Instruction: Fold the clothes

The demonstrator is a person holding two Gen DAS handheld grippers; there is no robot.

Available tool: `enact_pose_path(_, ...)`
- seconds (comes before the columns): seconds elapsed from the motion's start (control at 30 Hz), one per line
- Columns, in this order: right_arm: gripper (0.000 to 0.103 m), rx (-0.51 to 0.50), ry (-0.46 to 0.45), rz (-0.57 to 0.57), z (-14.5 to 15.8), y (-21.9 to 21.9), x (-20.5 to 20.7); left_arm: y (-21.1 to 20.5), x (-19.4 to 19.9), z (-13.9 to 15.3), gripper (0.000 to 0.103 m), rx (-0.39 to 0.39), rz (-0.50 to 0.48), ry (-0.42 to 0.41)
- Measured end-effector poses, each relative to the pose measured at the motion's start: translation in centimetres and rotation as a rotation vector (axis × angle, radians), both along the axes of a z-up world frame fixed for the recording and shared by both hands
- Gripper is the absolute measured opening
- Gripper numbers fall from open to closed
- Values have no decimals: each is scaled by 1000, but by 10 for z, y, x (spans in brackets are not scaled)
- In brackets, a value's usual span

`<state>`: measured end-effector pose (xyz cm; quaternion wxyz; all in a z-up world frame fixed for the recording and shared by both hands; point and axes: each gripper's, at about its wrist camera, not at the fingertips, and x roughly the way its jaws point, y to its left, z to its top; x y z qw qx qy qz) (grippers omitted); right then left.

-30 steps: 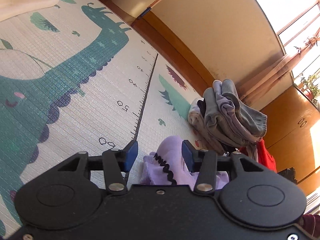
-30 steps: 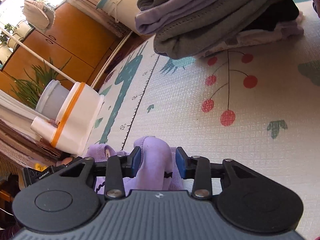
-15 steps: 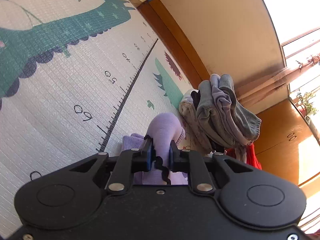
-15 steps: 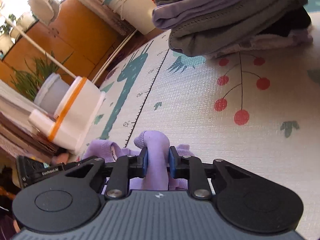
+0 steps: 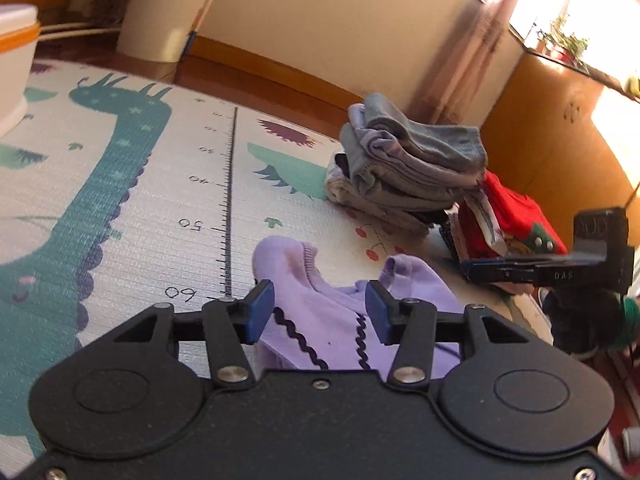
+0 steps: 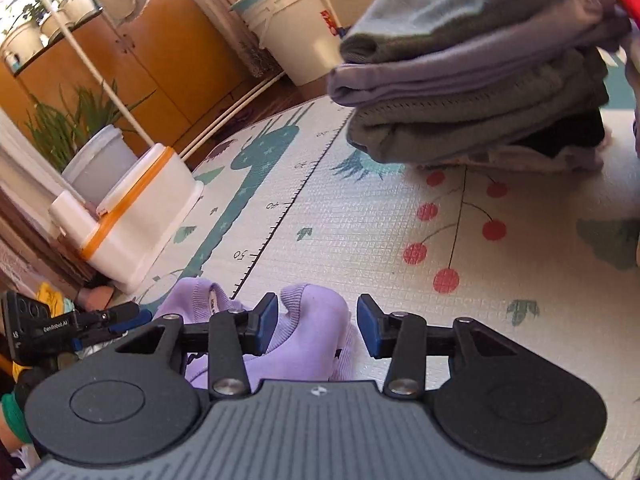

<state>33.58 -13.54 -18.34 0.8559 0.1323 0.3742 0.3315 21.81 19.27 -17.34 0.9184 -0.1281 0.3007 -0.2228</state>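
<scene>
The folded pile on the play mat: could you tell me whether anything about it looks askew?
Yes. The folded pile leans, its grey upper layers overhanging toward the red garment beside it. The purple garment in front lies bunched and unfolded on the mat.

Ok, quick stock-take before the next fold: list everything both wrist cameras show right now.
Purple garment: one, lilac with dark zigzag trim, on the mat between both claws.
Folded stack: one pile, grey and lavender, on the mat beyond.
Red clothes: one heap, beside the stack.
Play mat: one, white with teal giraffe and ruler print.
Storage box: one, white with orange band, at the mat's edge.
Bucket: one, white, by the wall.
Potted plant: one, green, by the wooden cabinets.
Left claw: opening, pads clear of the garment.
Right claw: opening, the same.
</scene>
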Motion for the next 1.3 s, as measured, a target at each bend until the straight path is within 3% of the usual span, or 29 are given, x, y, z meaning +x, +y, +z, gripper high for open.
enact_pose_path(0.13,44,-178,-240,285,23,26,-58,-34,-18,-13,53,132,-160,-22)
enact_pose_path(0.2,44,-277,-347,390,15,43,-87,-49,-20,-24,56,182,-216,-26)
enact_pose_path(0.23,44,-319,-374,419,7,50,-97,-58,-20,-31,63,233,-242,-33)
enact_pose_path(0.33,44,-394,-415,437,-20,61,-112,-73,-18,-52,67,338,-259,-55)
enact_pose_path(0.37,45,-393,-420,429,-26,61,-113,-73,-16,-57,72,341,-244,-56)
enact_pose_path(0.5,48,-387,-387,391,-42,54,-93,-75,-14,-65,71,353,-213,-68)
enact_pose_path(0.6,49,-406,-369,368,-45,48,-90,-73,-14,-53,71,363,-220,-52)
enact_pose_path(0.7,47,-405,-347,340,-30,49,-96,-75,-33,-33,67,364,-235,-132)
enact_pose_path(0.83,45,-374,-433,413,-5,50,-121,-96,-47,-35,60,387,-311,-161)
enact_pose_path(0.97,44,-411,-439,446,-21,61,-132,-117,-37,-56,56,418,-307,-90)
enact_pose_path(1.13,46,-335,-356,404,-45,50,-119,-115,-36,-67,61,399,-285,-93)
enact_pose_path(1.3,46,-343,-348,397,-46,52,-122,-112,-38,-55,61,410,-300,-84)
